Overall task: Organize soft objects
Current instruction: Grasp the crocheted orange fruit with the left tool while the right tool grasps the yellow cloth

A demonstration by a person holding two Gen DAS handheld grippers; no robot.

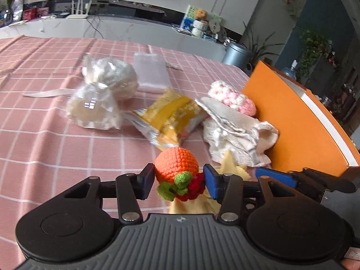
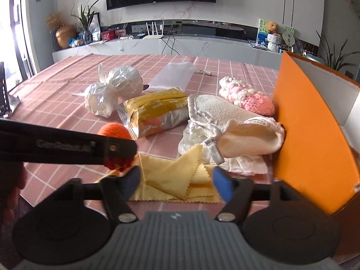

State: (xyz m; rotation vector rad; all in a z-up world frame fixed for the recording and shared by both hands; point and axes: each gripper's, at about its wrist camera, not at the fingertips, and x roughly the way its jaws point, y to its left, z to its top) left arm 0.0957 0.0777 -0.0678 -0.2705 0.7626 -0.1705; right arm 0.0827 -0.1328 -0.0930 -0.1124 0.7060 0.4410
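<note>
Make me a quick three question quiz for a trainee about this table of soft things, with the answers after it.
1. True or false: the left gripper has its fingers on either side of the orange crocheted fruit.
2. Which item lies between the open fingers of the right gripper?
A. the pink crocheted piece
B. the folded yellow cloth
C. the yellow snack packet
3. Fill in: the orange box stands at the ____ edge of the right wrist view.

Key
1. True; whether the pads press on it cannot be told.
2. B
3. right
</note>
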